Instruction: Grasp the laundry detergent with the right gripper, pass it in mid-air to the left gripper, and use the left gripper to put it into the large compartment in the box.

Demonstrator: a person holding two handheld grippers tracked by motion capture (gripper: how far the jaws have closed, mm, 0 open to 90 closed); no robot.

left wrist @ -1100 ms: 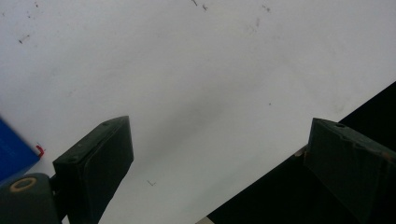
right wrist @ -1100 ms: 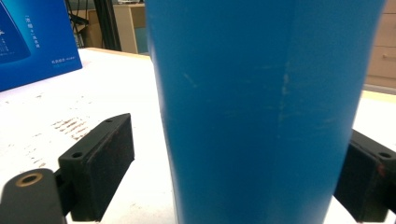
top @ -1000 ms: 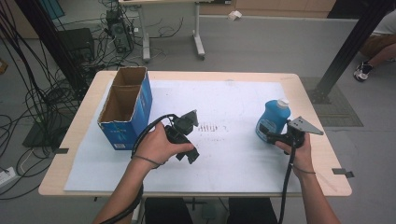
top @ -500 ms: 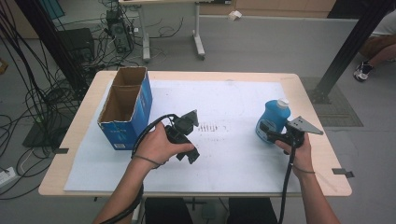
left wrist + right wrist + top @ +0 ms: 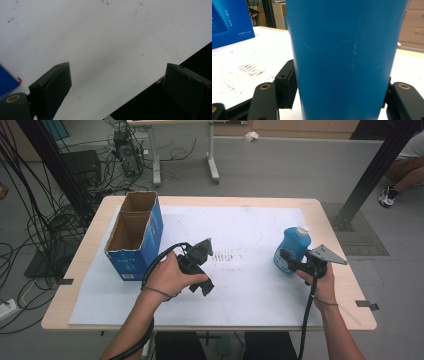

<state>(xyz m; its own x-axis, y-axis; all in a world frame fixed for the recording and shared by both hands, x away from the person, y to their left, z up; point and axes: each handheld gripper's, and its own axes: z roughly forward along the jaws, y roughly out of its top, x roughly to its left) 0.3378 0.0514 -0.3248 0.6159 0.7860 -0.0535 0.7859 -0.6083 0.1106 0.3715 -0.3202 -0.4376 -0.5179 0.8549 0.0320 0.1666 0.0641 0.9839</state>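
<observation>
High view: one blue bottle [image 5: 292, 249] with a white cap is being kept upright near the right edge of the white sheet [image 5: 250, 230] on the table [image 5: 320, 210]. It is being clamped by the right gripper [image 5: 286, 260], whose jaws have just been closing on its sides. One open cardboard box [image 5: 134, 236] with two compartments is being left at the sheet's left side. The left gripper [image 5: 206, 270] is being held above mid-sheet.

Left gripper view: two black jaws are being held wide apart over the bare sheet, nothing between them.

Right gripper view: one bottle is being pressed from both sides by two pads [image 5: 288, 85].
</observation>
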